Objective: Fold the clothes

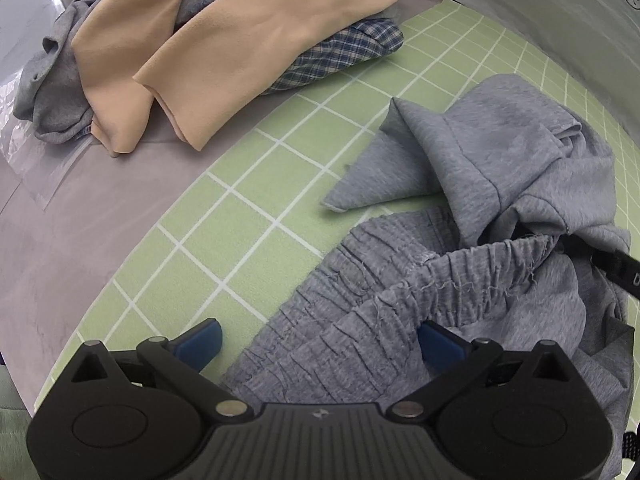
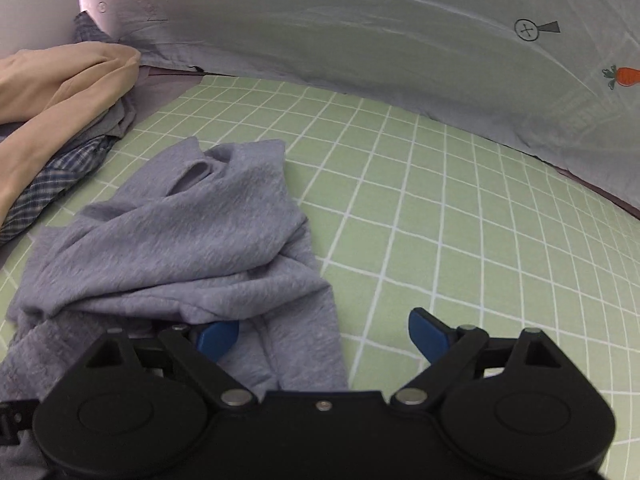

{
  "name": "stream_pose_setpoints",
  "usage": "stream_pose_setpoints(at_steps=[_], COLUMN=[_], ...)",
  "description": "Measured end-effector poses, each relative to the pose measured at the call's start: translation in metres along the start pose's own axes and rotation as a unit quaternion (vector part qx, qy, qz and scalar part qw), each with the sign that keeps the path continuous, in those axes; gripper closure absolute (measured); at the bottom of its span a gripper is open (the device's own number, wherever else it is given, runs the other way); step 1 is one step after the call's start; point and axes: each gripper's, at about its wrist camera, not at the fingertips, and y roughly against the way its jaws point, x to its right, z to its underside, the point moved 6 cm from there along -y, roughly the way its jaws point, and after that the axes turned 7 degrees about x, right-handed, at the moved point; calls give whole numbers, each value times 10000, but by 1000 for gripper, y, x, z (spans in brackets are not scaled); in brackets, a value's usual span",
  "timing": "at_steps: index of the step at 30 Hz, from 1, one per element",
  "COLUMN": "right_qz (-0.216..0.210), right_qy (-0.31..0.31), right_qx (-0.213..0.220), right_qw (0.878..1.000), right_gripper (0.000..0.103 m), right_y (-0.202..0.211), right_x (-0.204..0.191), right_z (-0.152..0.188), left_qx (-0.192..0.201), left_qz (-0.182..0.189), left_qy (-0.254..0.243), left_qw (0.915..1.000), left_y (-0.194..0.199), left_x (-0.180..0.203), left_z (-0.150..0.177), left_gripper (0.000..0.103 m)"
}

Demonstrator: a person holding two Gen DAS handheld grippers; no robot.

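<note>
Left wrist view first: the left gripper (image 1: 320,344) sits low over the green grid mat (image 1: 248,216), its blue-padded fingers (image 1: 202,342) spread wide, nothing pinched between them. The grey shorts (image 1: 460,280) lie crumpled on the mat, the gathered elastic waistband (image 1: 400,280) running right between the two pads; the right pad is touching the fabric, the left pad rests over bare mat just beside the cloth's edge. A folded corner of the shorts points out toward the middle of the mat. Off to the far left, a heap of clothes: a peach garment (image 1: 224,48) draped over a blue plaid piece (image 1: 340,56) and another grey item (image 1: 52,80).

Over to the right wrist view: the right gripper (image 2: 326,338) is spread open too. Its left pad (image 2: 216,338) lies on the grey shorts (image 2: 192,240), the right pad hangs above bare mat (image 2: 440,220). The peach garment (image 2: 60,92) and plaid piece (image 2: 52,184) sit at the left edge. Behind the mat rises a pale sheet (image 2: 360,40) with a little carrot print (image 2: 626,76).
</note>
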Motion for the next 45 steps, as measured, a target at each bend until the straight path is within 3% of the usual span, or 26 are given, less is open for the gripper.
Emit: stream_pose_setpoints(at_steps=[5,9,13,14,15,18,19,20,21,22,25,27,30,34,39,43,45], right_qz=[586,1120,1894,2215,2544,3701,3800,3753,3632,3456,2676,1982,1279,980,862,1192,1146], right_qy=[-636,-776,-1199,-1293,-1388,-2026,-2364,-2630,-2758,-2675,-1862,-1422,-764,59,732,521,125], right_qx=[-31,9,-10,-50,-95,-489,-564,-563,-532,-478,-276,-207,-130,74,281,456,478], right_qw=[9962,9907,9746,9665,9570,9053,8925,8870,8884,8982,9450,9696,9888,9951,9932,9905,9922], right_gripper=[11,11,12,13,20,22,22,23,23,21,13,12,11,11,11,10,10], right_y=[-17,-17,-8,-3,2,23,33,42,49,54,53,40,25,13,9,20,24], right_x=[37,81,144,166,187,261,280,293,300,298,261,220,163,115,103,118,126], right_z=[-2,5,18,24,31,63,74,81,84,83,70,61,50,31,9,-4,-7], left_qx=[14,21,13,10,7,4,4,-5,-32,-70,-173,-176,-155,-128,-117,-110,-109], left_qz=[-2,7,26,26,27,22,20,17,12,8,6,25,46,51,42,33,28], left_qy=[0,-16,-37,-39,-41,-43,-44,-42,-30,-8,21,-18,-68,-97,-85,-73,-71], left_qw=[10000,10000,10000,10000,10000,10000,10000,10000,10000,10000,9998,9998,9998,9999,9999,9999,9999], left_y=[-1,-1,-1,-1,-1,-1,-1,-1,-2,-2,-4,-5,-5,-5,-2,-2,-2], left_x=[1,2,0,0,0,0,0,0,0,0,-1,-1,-1,0,0,0,0], left_z=[0,-1,-1,-1,-1,-1,-1,-1,-1,-2,-5,-6,-6,-5,-4,-4,-4], left_gripper=[0,0,0,0,0,0,0,0,0,0,0,0,0,0,0,0,0])
